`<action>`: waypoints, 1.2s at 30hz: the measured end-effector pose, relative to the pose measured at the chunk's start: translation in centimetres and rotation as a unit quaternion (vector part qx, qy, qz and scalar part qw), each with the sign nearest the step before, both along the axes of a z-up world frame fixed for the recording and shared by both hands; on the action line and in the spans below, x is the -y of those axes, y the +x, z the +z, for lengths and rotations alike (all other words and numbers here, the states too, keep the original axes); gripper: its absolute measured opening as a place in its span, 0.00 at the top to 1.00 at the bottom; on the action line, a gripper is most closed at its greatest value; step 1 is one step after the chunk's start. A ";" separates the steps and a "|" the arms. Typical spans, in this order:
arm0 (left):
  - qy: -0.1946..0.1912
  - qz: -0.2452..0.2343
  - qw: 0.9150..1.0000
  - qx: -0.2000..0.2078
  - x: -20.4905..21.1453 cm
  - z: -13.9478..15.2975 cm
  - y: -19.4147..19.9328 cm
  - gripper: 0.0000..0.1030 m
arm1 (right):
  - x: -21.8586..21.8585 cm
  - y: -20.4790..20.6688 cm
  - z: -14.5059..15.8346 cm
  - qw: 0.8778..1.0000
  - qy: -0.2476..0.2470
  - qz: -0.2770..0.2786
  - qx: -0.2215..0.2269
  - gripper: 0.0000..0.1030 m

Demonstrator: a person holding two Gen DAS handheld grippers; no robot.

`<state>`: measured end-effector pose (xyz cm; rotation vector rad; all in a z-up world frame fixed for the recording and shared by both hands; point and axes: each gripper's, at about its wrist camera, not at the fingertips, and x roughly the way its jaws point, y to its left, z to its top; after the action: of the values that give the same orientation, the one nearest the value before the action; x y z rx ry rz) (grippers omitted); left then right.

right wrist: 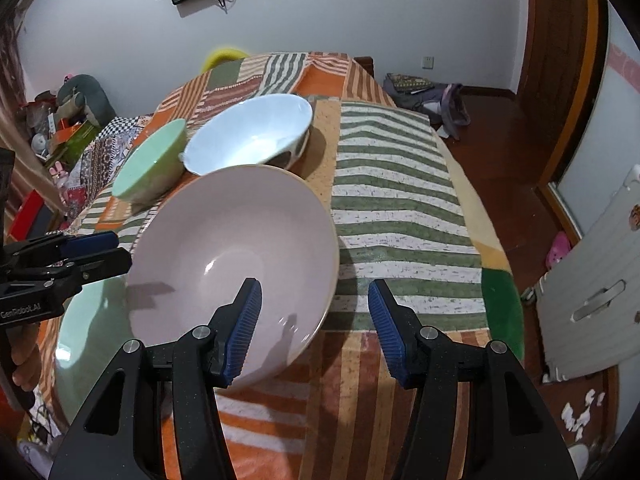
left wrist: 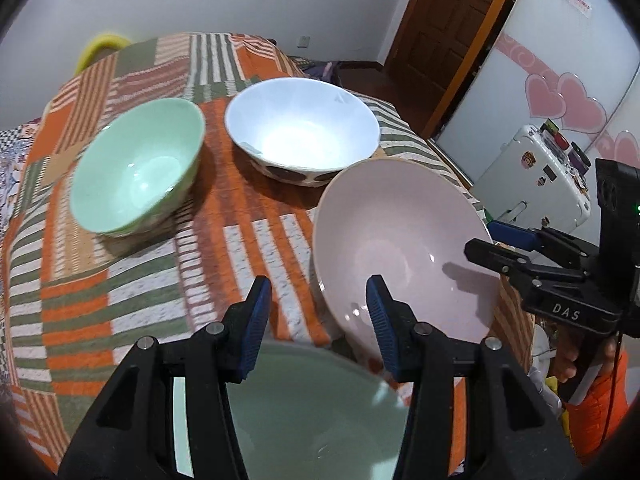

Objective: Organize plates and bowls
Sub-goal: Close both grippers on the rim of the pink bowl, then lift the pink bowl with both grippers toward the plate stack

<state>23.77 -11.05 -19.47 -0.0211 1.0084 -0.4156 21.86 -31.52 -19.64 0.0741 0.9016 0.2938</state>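
Note:
A pink bowl point(left wrist: 404, 248) point(right wrist: 236, 256) sits tilted on the striped blanket. A small green bowl point(left wrist: 138, 168) point(right wrist: 154, 164) and a white bowl with dark spots point(left wrist: 302, 132) point(right wrist: 250, 136) stand farther back. A pale green dish point(left wrist: 316, 412) point(right wrist: 90, 336) lies nearest, to the left of the pink bowl. My left gripper point(left wrist: 318, 312) is open above the green dish's far rim. My right gripper point(right wrist: 316, 316) is open, its jaws either side of the pink bowl's right rim without touching it; it also shows in the left wrist view point(left wrist: 486, 240).
The striped blanket point(right wrist: 400, 208) covers a bed that drops off on the right to a wooden floor point(right wrist: 500, 140). A white case point(left wrist: 532, 176) stands by a wardrobe on the right. A yellow object point(left wrist: 100, 46) lies at the far end. Clutter point(right wrist: 60, 128) sits on the left.

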 end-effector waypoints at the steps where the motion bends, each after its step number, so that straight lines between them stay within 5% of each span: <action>1: -0.001 -0.002 1.000 0.000 0.3 -0.2 0.3 0.54 | 0.1 0.2 -0.1 1.000 0.003 0.002 -0.001 0.50; 5: -0.002 -0.014 1.000 -0.004 1.3 -0.6 1.0 0.64 | 0.3 0.7 -0.6 1.000 0.014 0.008 -0.009 0.51; 14: -0.004 -0.017 1.000 -0.012 1.8 -1.8 1.9 0.78 | 0.1 1.1 -1.5 0.998 0.039 0.025 -0.034 0.80; 36: -0.007 -0.012 1.000 0.011 1.3 0.7 -0.1 0.79 | -0.8 -0.1 0.9 0.999 0.020 0.025 -0.019 0.81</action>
<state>23.70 -12.32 -18.78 -0.0163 0.9852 -0.4431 21.71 -30.73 -18.70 0.0948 0.9365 0.3593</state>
